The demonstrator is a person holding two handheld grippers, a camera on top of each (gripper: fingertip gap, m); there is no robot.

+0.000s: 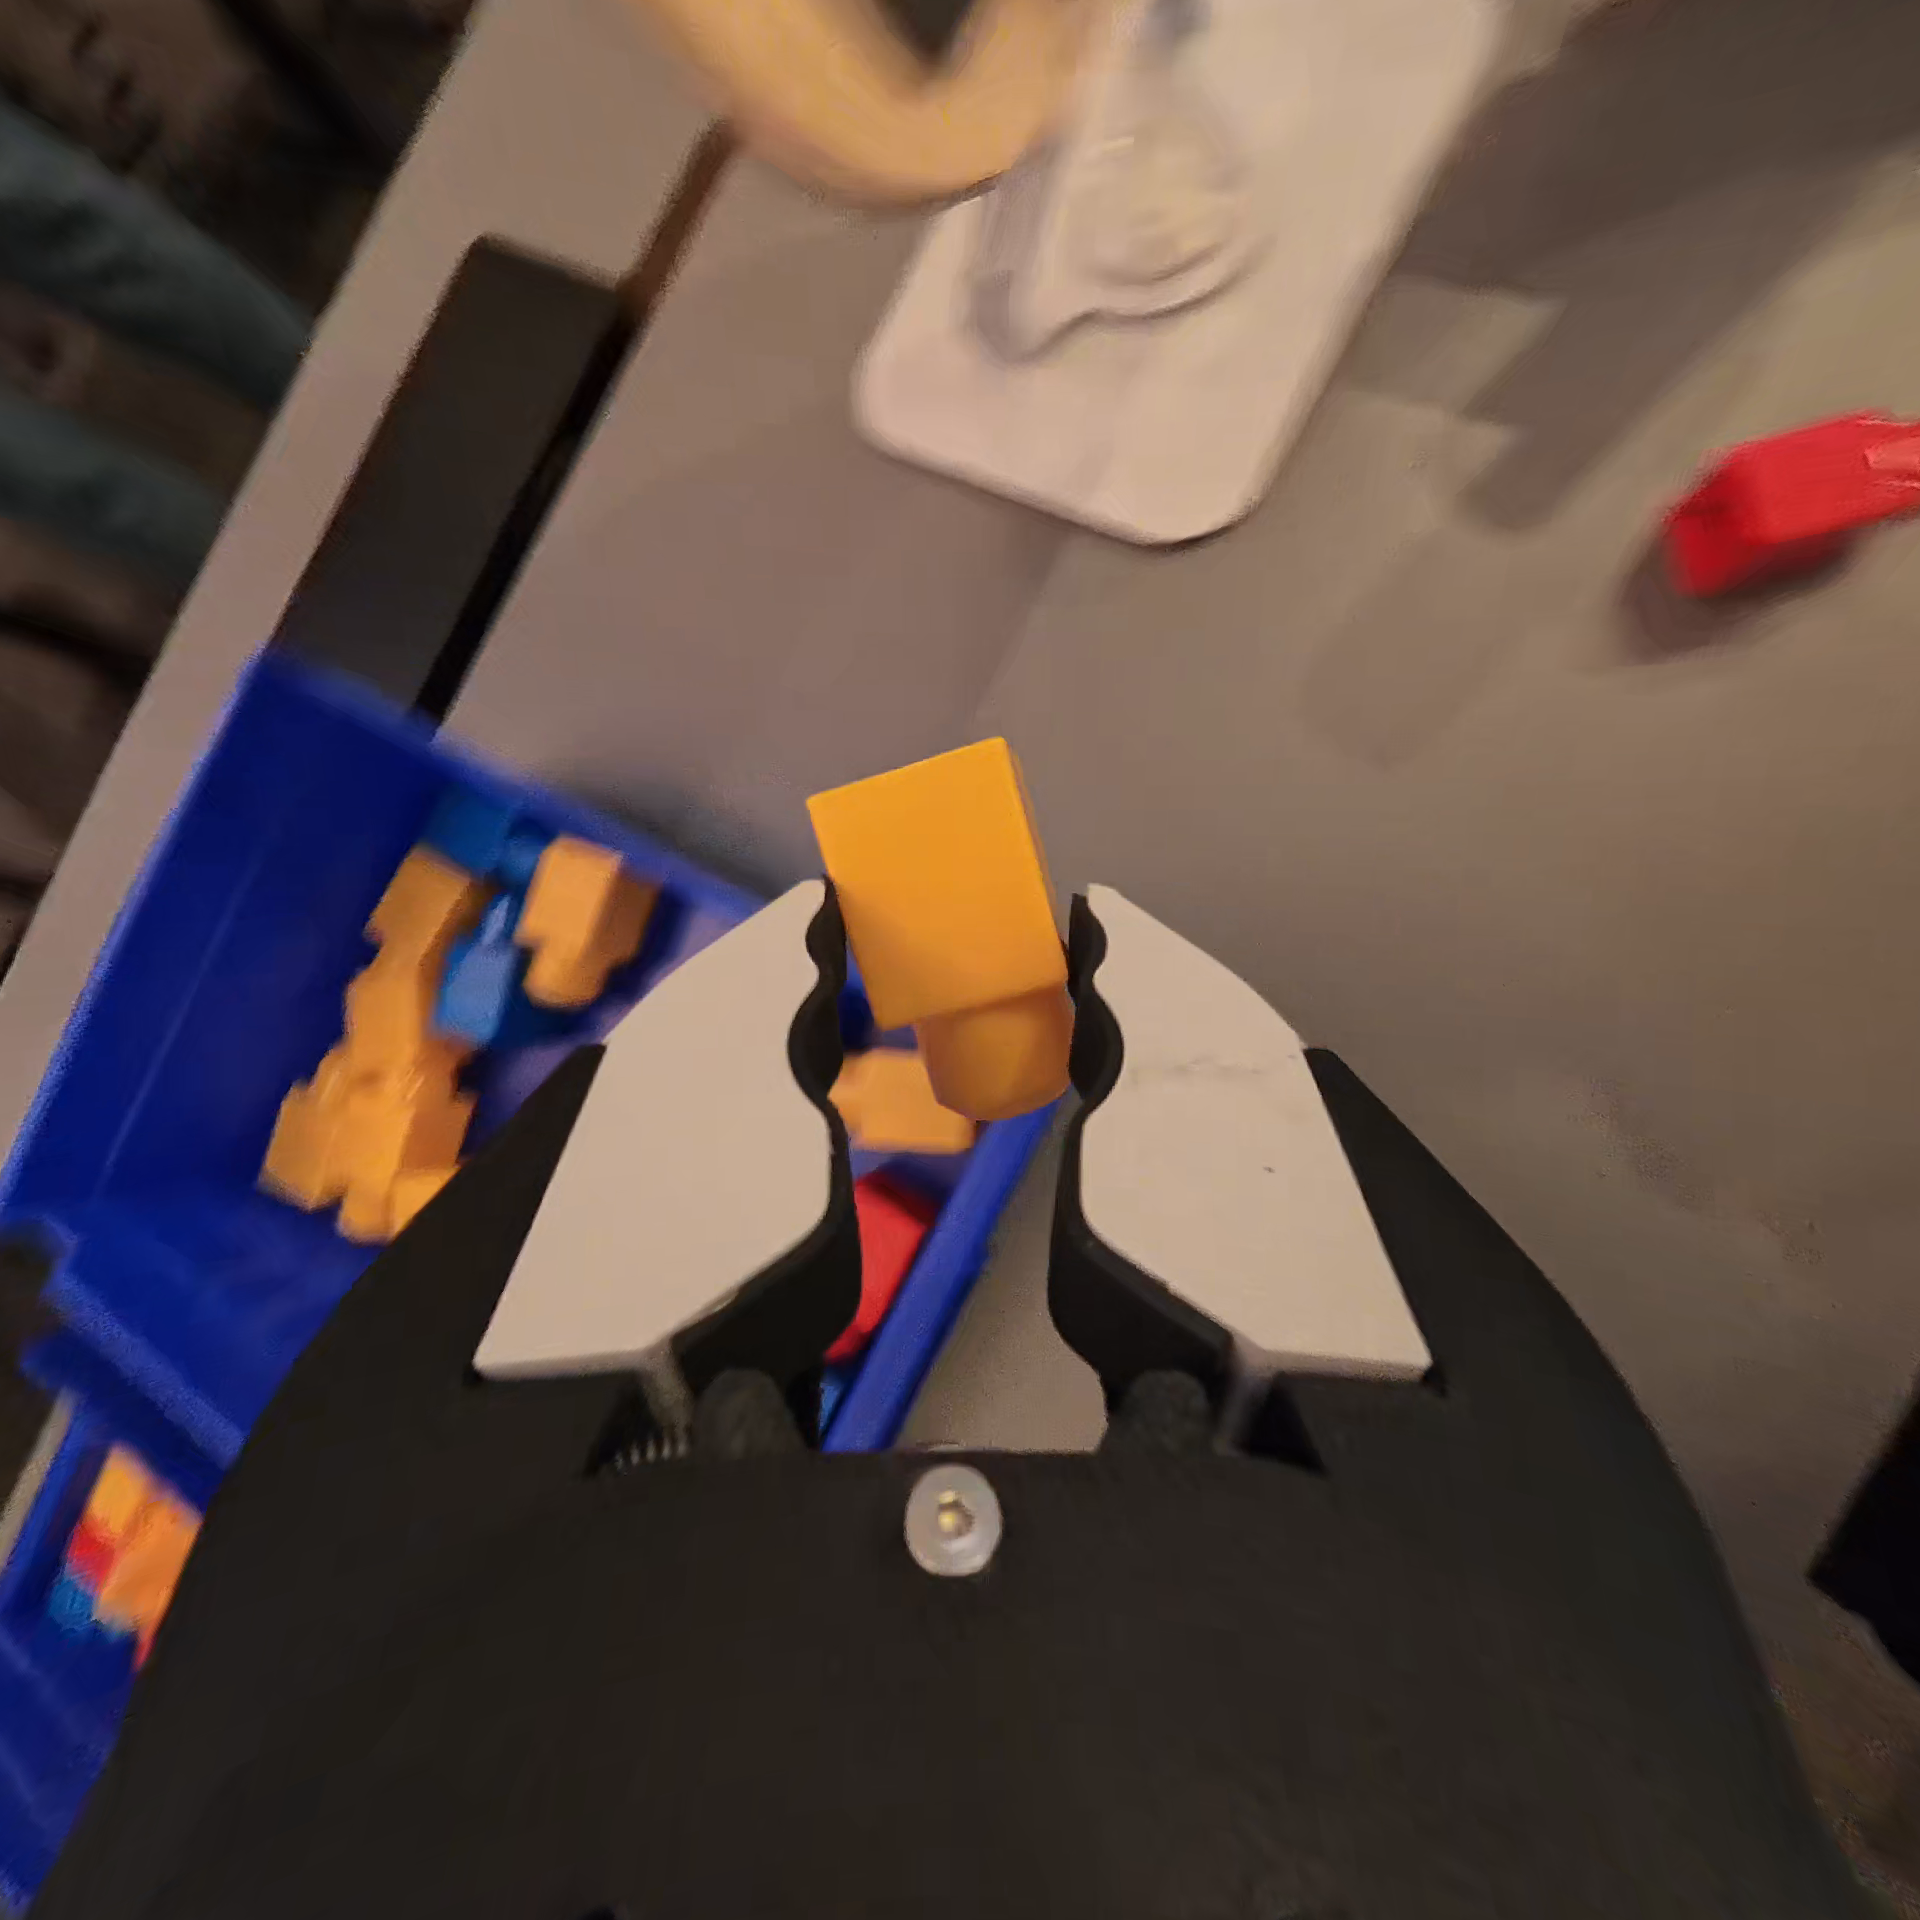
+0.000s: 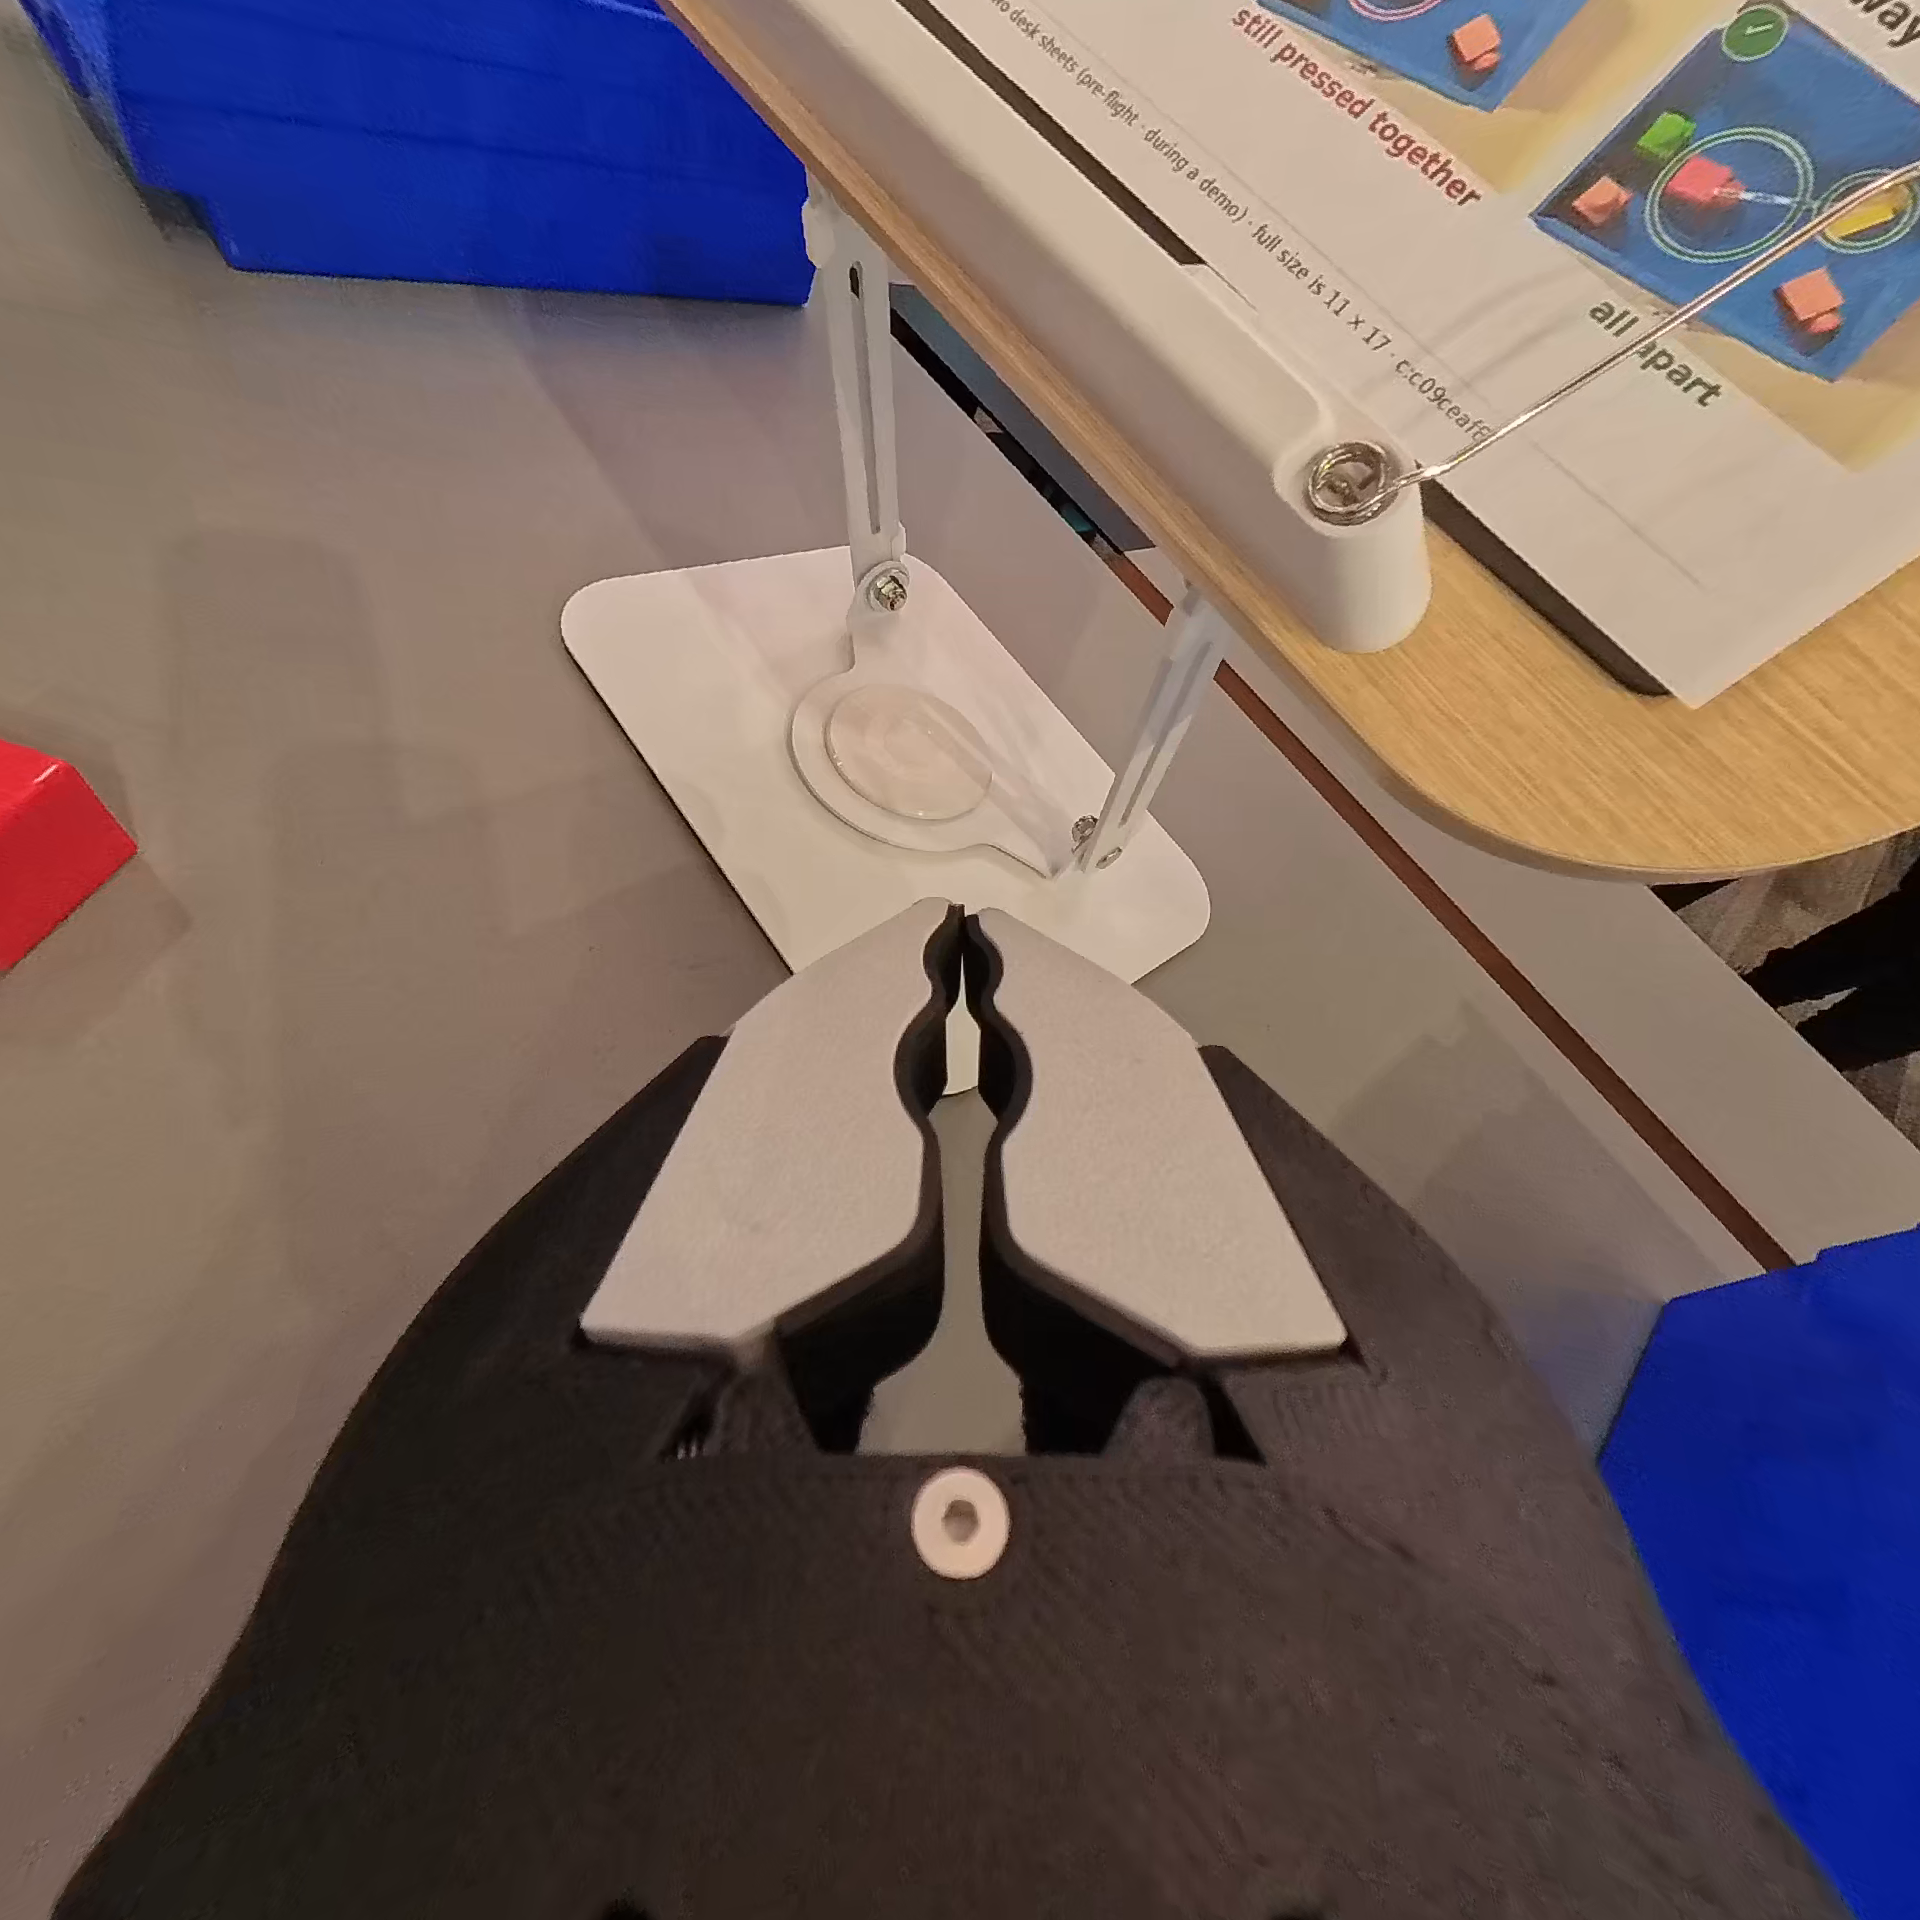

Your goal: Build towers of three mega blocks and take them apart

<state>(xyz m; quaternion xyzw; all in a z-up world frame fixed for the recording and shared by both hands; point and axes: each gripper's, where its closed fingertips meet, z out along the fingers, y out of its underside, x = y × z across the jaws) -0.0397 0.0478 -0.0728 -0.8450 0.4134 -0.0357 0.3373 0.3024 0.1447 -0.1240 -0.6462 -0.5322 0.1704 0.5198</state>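
The left gripper (image 1: 951, 914) pinches an orange block (image 1: 935, 894), tilted, stud end toward the camera, above a blue bin (image 1: 260, 831) of blocks at eight o'clock. A red block (image 1: 1787, 520) lies at two o'clock. The right gripper (image 2: 961, 920) is pressed together, bare, before a white stand (image 2: 727, 675).

A lab-like workstation: grey table (image 2: 312, 623), blue parts bins (image 2: 468, 156) and a stand-mounted instruction sheet (image 2: 1558, 260).
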